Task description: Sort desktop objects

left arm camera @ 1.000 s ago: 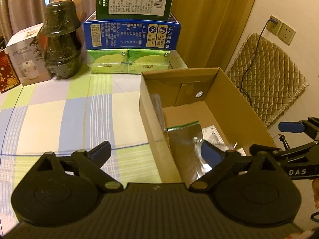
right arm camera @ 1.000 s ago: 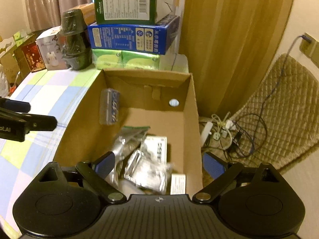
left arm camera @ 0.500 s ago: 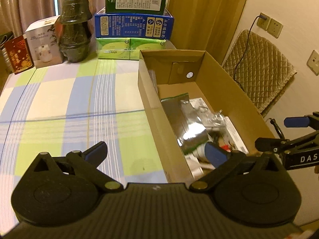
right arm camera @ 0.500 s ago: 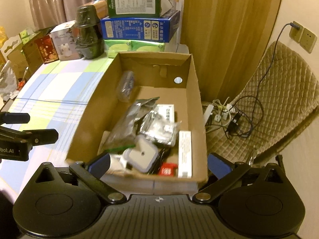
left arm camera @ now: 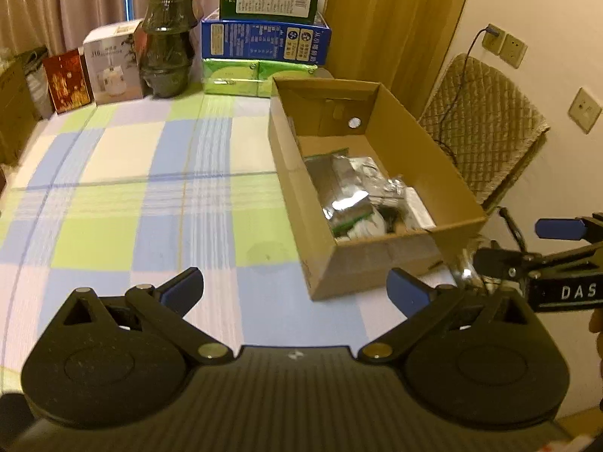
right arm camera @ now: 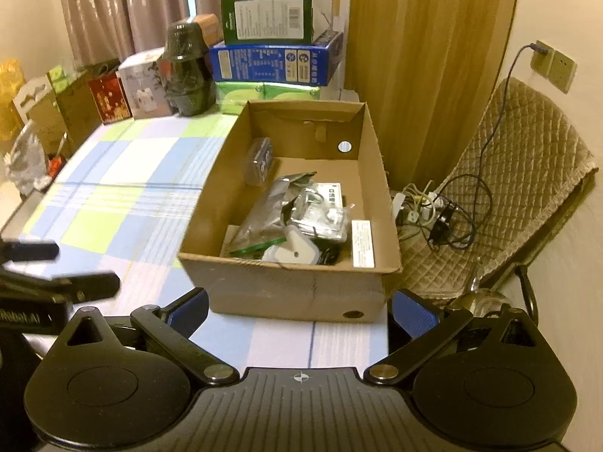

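Note:
An open cardboard box (right arm camera: 286,293) (left arm camera: 361,260) stands at the right side of the checked tablecloth. Inside lie silver foil bags (right arm camera: 264,222) (left arm camera: 339,188), a white adapter (right arm camera: 292,254), a long white packet (right arm camera: 362,239) and a clear blister pack (right arm camera: 260,160). My left gripper (left arm camera: 296,290) is open over the cloth, in front of the box's left corner, with nothing between its fingers. My right gripper (right arm camera: 297,310) is open and empty just before the box's near wall. Each gripper shows at the edge of the other's view.
At the table's back stand stacked green and blue boxes (left arm camera: 264,37), a dark wrapped jar (left arm camera: 167,45), a white carton (left arm camera: 113,64) and a red box (left arm camera: 68,79). Right of the table are a quilted chair (right arm camera: 520,173), a tangle of cables (right arm camera: 433,211) and wall sockets (right arm camera: 554,64).
Both grippers have pulled back from above the box toward the table's near edge, so the whole box now lies ahead of them. The jaws have widened slightly.

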The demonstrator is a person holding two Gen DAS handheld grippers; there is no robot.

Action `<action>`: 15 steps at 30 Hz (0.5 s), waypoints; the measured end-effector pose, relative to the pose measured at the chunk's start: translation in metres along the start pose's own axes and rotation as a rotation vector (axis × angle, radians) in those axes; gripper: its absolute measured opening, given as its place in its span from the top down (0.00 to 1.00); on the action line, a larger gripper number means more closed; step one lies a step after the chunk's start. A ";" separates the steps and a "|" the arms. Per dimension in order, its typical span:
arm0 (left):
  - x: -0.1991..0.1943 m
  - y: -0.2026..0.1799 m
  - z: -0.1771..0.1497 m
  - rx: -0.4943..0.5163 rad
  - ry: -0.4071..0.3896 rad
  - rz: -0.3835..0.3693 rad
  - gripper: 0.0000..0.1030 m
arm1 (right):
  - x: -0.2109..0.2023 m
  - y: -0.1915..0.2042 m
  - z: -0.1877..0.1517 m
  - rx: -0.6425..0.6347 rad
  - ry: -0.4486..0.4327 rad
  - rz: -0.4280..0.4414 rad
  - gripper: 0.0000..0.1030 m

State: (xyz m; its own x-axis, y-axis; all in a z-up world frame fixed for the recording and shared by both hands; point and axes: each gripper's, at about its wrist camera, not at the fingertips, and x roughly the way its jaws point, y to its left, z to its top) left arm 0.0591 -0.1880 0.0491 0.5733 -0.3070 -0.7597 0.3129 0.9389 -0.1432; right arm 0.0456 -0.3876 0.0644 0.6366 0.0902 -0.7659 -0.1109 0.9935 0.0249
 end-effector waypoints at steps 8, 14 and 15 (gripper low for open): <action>-0.016 0.001 -0.023 -0.010 0.022 -0.006 0.01 | -0.017 0.010 -0.016 0.014 -0.011 -0.001 0.02; -0.019 -0.001 -0.032 -0.003 0.036 -0.003 0.01 | -0.022 0.015 -0.028 0.026 -0.002 0.013 0.02; -0.019 -0.001 -0.033 -0.003 0.039 -0.004 0.01 | -0.023 0.015 -0.029 0.031 -0.002 0.014 0.02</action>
State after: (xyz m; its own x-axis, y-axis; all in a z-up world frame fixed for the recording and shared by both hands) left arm 0.0231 -0.1783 0.0429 0.5421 -0.3048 -0.7831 0.3131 0.9381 -0.1483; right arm 0.0071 -0.3772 0.0632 0.6370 0.1040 -0.7638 -0.0958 0.9939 0.0554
